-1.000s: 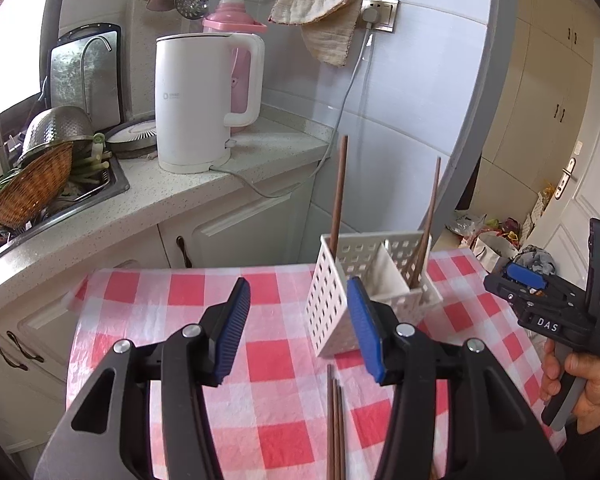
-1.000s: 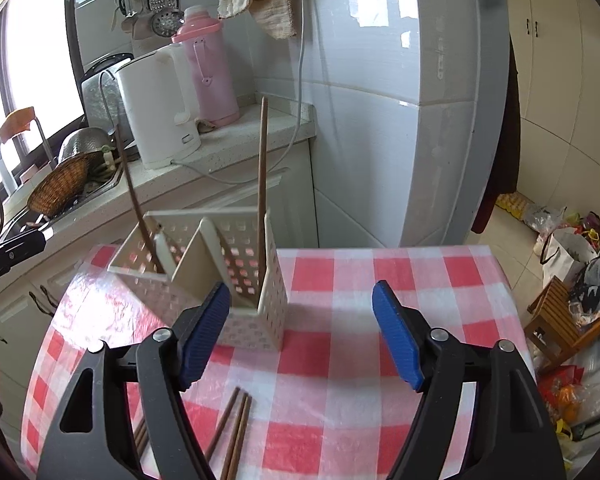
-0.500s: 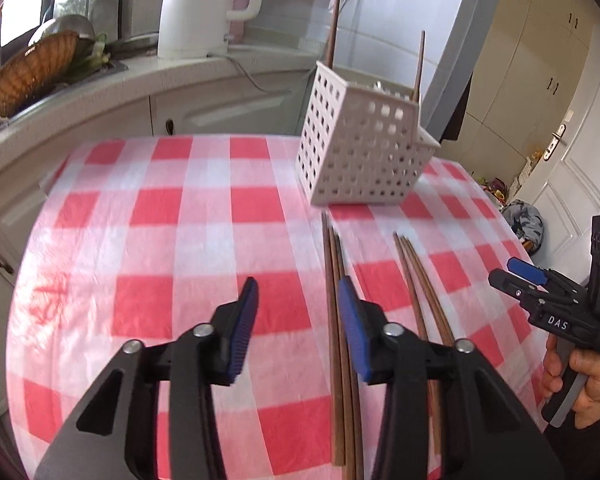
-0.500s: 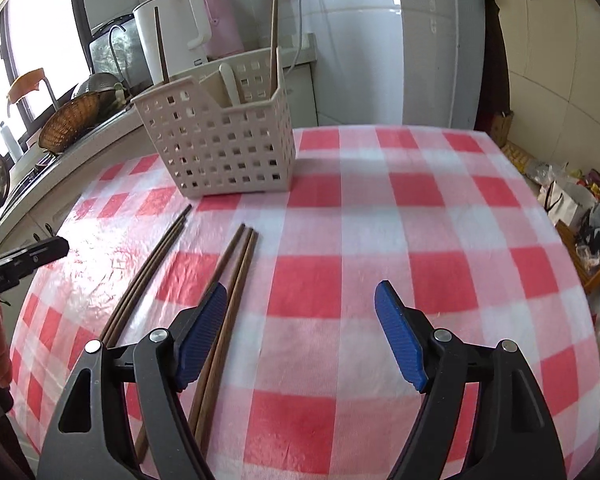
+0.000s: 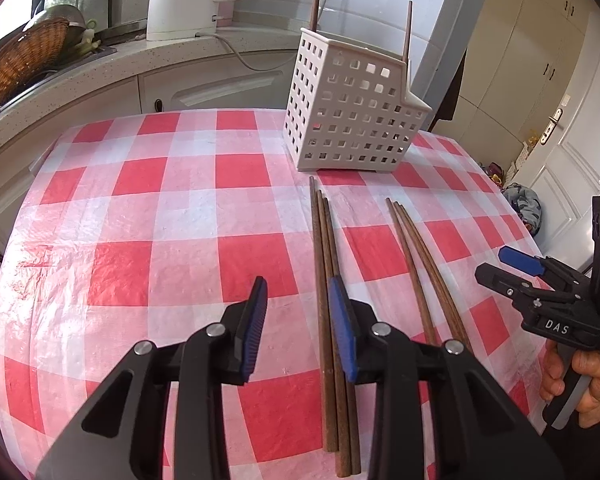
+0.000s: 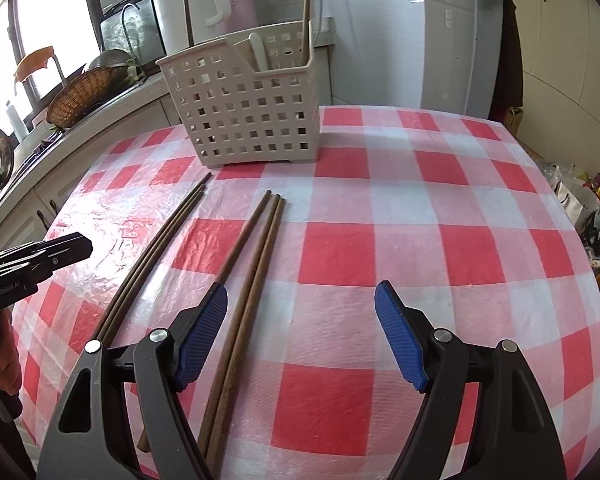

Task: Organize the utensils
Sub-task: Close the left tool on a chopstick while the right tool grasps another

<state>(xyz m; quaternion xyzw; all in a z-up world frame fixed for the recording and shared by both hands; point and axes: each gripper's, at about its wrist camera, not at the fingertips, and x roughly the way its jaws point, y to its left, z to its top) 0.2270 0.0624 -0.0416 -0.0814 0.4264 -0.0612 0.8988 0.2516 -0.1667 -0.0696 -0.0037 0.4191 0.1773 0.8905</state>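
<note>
A home kitchen. Along the wall runs a speckled stone counter (image 5: 100,64) over white cabinet doors (image 5: 220,84), with a sink holding a wicker basket (image 5: 24,60) and a metal colander (image 6: 112,60) by a bright window. A white electric kettle (image 5: 184,0) stands on the counter, its cord trailing down, and a pink thermos (image 6: 242,0) stands behind it. The walls are clad in pale glossy tiles (image 6: 404,40). The worktop in front wears a red-and-white checked plastic cloth (image 5: 160,216), carrying a perforated white cutlery caddy (image 5: 352,116) and wooden chopsticks (image 5: 328,280). Cream cupboards (image 5: 540,40) and a panelled white door (image 5: 572,132) with a lever handle lie beyond, with bags on the floor.
</note>
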